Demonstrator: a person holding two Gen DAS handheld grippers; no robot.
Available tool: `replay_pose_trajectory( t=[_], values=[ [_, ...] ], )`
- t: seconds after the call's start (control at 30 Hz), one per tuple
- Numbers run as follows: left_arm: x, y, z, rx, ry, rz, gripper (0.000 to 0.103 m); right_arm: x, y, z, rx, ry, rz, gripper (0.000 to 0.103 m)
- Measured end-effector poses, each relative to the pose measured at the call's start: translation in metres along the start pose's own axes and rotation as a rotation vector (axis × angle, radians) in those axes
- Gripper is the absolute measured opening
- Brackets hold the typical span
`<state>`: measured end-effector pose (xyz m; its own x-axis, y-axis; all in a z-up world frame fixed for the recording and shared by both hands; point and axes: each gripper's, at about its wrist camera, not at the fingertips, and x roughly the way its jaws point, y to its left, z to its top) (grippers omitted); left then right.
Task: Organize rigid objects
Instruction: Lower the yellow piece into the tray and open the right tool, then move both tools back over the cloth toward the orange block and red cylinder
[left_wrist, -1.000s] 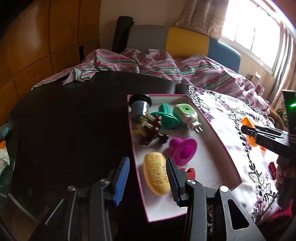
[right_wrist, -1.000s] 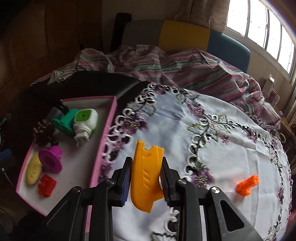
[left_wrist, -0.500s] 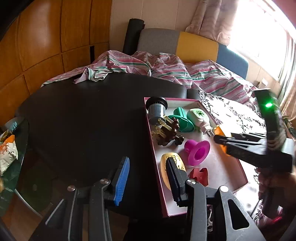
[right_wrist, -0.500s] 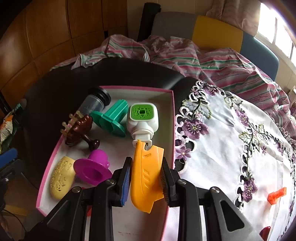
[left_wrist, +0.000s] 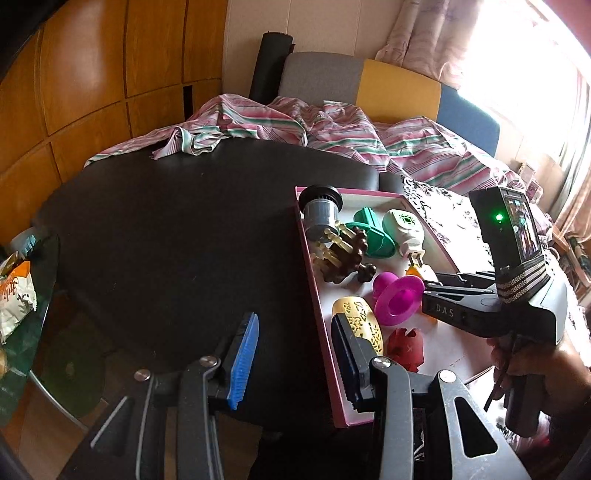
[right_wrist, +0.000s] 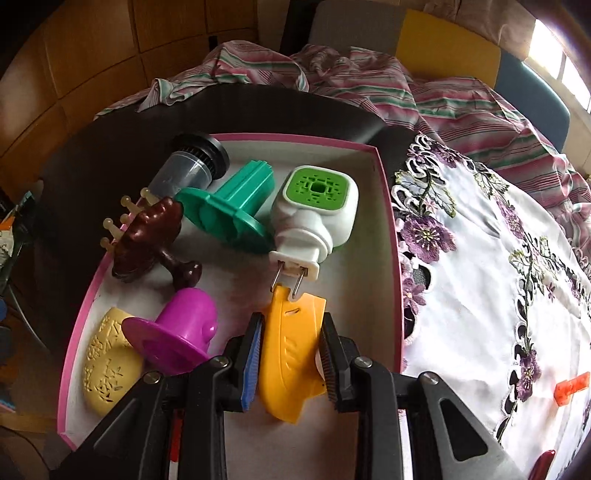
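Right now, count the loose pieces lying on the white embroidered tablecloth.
2: a small orange plastic block near the right edge, and a dark red glossy piece at the bottom edge, partly cut off. More may lie outside view.

The left gripper (left_wrist: 291, 354) is hovering with jaws spread wide, pointing toward twelve o'clock; the right gripper (right_wrist: 290, 363) is clamping something, angled toward eleven.
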<state>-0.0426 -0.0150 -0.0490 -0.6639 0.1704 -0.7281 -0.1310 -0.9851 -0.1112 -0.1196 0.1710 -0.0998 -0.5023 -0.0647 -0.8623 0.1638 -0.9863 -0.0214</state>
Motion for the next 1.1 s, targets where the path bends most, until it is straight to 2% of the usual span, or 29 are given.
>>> replay_pose_trajectory(
  t=[0.13, 0.37, 0.47, 0.73, 1.1],
  values=[
    [-0.002, 0.001, -0.001, -0.005, -0.005, 0.008, 0.050, -0.002, -0.004, 0.001, 0.014, -0.009, 0.008, 0.030],
    [-0.004, 0.000, -0.001, 0.002, -0.010, 0.004, 0.050, -0.013, -0.008, -0.001, 0.012, -0.033, -0.006, 0.031],
    [-0.005, -0.001, -0.001, 0.005, -0.011, 0.002, 0.050, -0.019, -0.009, -0.005, 0.013, -0.047, -0.019, 0.036],
    [-0.009, -0.008, -0.002, 0.030, -0.017, -0.007, 0.050, -0.035, -0.019, -0.009, 0.027, -0.079, -0.031, 0.037],
    [-0.013, -0.026, 0.001, 0.076, -0.029, -0.025, 0.050, -0.070, -0.058, -0.021, 0.081, -0.134, -0.079, 0.037]
  ],
)
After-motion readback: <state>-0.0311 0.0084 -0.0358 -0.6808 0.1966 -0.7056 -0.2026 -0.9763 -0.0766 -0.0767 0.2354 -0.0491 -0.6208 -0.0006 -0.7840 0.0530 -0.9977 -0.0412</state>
